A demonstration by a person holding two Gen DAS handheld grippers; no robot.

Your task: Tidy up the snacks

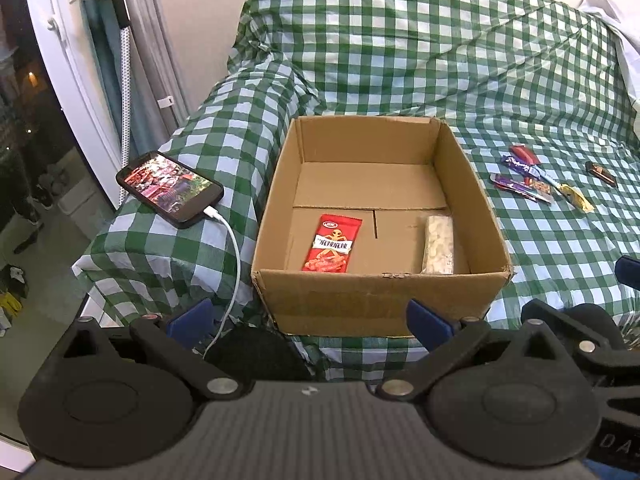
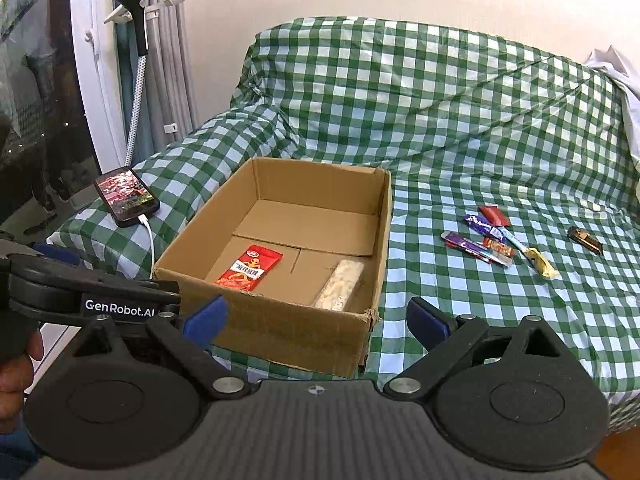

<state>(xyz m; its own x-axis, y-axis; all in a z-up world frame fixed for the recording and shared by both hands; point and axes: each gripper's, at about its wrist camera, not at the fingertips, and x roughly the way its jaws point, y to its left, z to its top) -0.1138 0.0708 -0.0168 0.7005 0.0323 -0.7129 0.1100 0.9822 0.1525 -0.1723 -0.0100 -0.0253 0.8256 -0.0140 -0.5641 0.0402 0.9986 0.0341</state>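
Observation:
An open cardboard box (image 1: 372,304) (image 2: 276,328) stands on the green checked cloth. Inside it lie a red snack packet (image 1: 331,245) (image 2: 250,267) and a pale bar in clear wrap (image 1: 439,245) (image 2: 340,285). To the right of the box a small heap of wrapped snacks (image 1: 532,178) (image 2: 490,236) lies on the cloth, with a dark brown one (image 1: 601,173) (image 2: 585,240) apart from it. My left gripper (image 1: 310,320) hangs open before the box's near wall, holding nothing. My right gripper (image 2: 316,318) is open too, near the box's front right corner.
A phone (image 1: 169,188) (image 2: 126,196) with a lit screen lies left of the box on the cloth, a white cable (image 1: 236,264) plugged into it. A stand with a patterned hose (image 2: 136,92) and a window frame are at far left. Raised cloth-covered bulk behind the box.

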